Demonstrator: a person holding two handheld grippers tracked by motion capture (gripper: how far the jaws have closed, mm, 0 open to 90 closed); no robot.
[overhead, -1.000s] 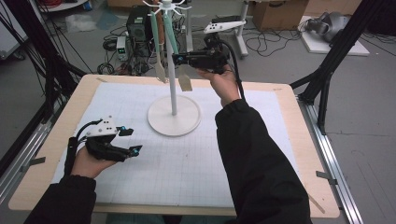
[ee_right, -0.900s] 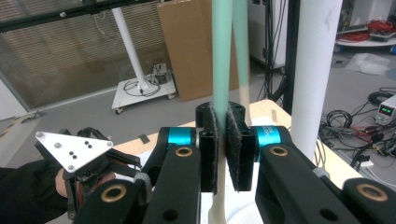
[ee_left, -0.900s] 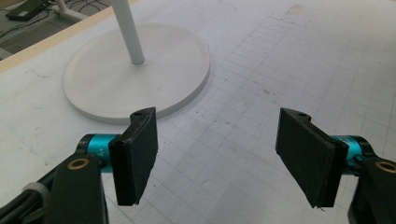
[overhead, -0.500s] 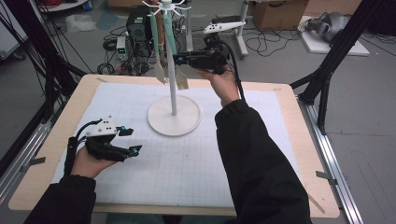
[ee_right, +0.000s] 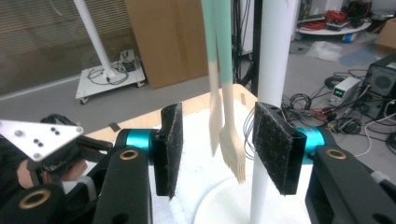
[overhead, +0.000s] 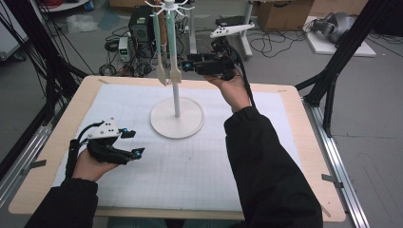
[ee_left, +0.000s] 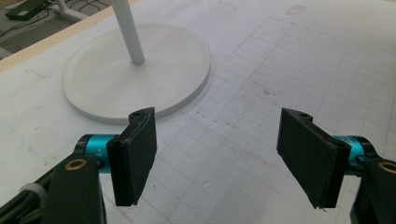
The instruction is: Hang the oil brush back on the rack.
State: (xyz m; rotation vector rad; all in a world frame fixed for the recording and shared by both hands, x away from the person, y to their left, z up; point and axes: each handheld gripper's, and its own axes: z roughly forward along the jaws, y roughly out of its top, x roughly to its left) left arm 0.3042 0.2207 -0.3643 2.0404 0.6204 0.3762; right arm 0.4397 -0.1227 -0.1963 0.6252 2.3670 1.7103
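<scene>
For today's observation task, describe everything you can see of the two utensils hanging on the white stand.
The two hanging utensils are slim and flat, with mint-green handles above and pale, wood-coloured heads below. One head ends in short tines like a fork; the other is a plainer blade. They dangle side by side from the hooks at the top of the stand, beside its pole. The right gripper has just been opening; its pads flank them without pressing.

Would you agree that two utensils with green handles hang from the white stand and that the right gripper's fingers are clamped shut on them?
Not quite. The two utensils do hang from the white stand, but the right gripper is not clamped on them: the right gripper view shows its fingers apart, having just been opening, the utensils hanging free beyond.
</scene>
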